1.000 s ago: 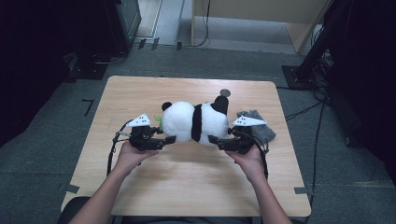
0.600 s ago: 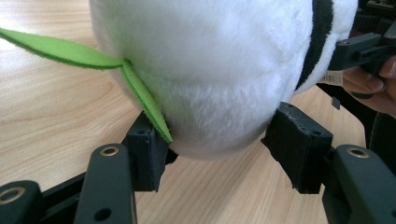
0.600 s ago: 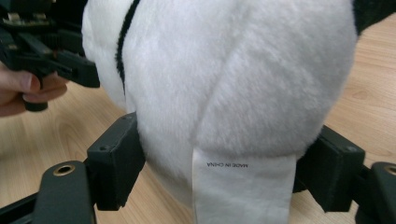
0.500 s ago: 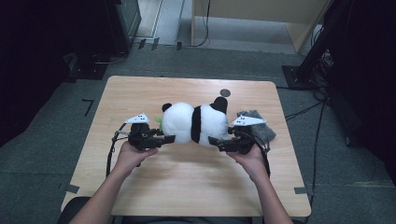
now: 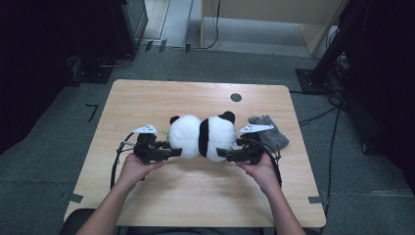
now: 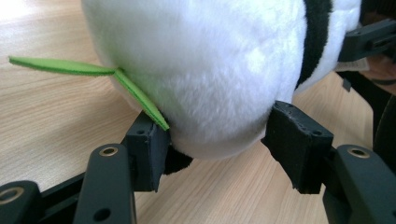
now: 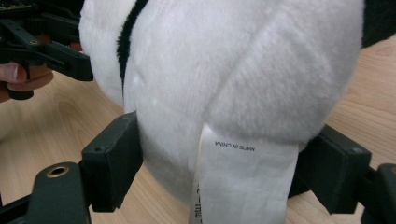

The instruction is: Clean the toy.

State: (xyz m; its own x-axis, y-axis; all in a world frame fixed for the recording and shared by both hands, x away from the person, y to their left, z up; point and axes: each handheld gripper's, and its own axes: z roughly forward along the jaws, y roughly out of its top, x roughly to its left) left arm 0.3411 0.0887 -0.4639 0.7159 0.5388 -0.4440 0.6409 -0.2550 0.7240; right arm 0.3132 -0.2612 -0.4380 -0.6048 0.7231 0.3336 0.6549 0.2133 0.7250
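Right now a soft black-and-white plush panda (image 5: 203,137) lies on its side in the middle of the light wooden table (image 5: 161,98). A person sits at the near edge, and each hand holds a black gripper.

The left gripper (image 5: 175,152) comes at the panda from the left end. In the left gripper view its jaws stand on both sides of the panda's (image 6: 210,70) round white end. The left pad touches the fur right by a thin green felt leaf (image 6: 84,70) that sticks out of the toy. The right pad sits just beside the fur, and I cannot tell if it presses on it.

The right gripper (image 5: 222,153) comes at the panda from the right end. In the right gripper view its jaws sit on both sides of the panda's (image 7: 233,70) other white end. They have just been opening, with the toy between them. The left pad touches the fur. The right pad is close to it, partly behind a white cloth label (image 7: 243,182) that hangs from the toy.

The left hand (image 5: 137,169) and the right hand (image 5: 262,171) rest low near the table.

A grey crumpled cloth (image 5: 269,134) lies on the table just behind the right gripper. A small dark round hole (image 5: 236,97) shows near the far edge of the table.
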